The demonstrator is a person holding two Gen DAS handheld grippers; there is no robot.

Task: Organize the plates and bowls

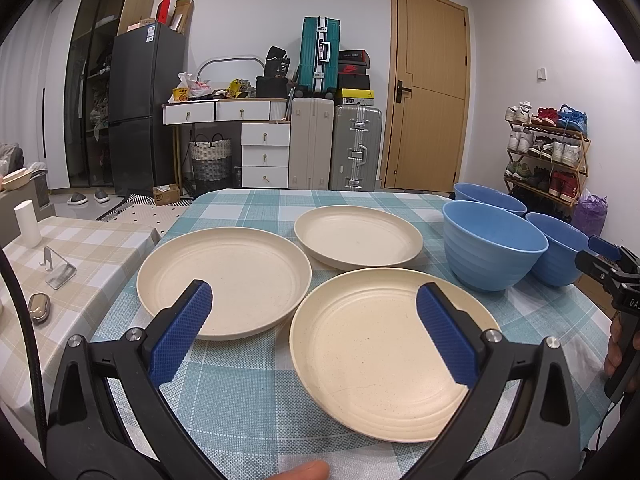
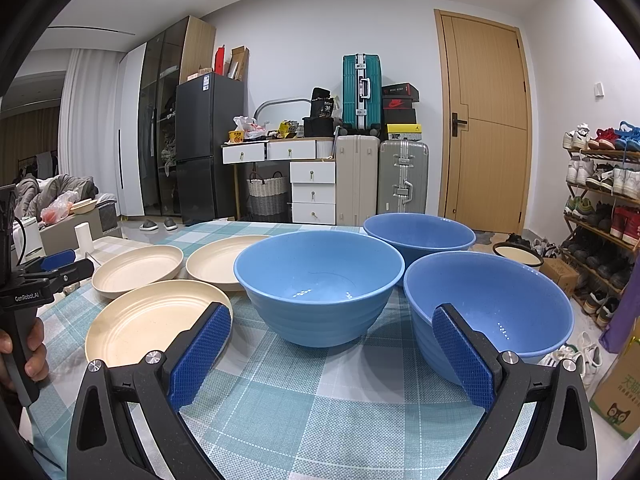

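While both grippers hang above the checked tablecloth, neither holds anything. Left gripper: jaws spread wide, empty. Near plate lies under and beyond its right jaw; left plate runs under its left jaw's tip; the two rims almost touch between the jaws. Far plate sits beyond the gap, apart from both. Right gripper: jaws spread wide, empty. Middle bowl stands upright straight ahead between the jaws. Right bowl stands behind the right jaw, which covers part of its wall. Far bowl stands behind both, partly hidden by them. All three bowls are separate, not nested. Off the table: fridge, suitcases, door, shoe rack. Side table at left carries a white cylinder.
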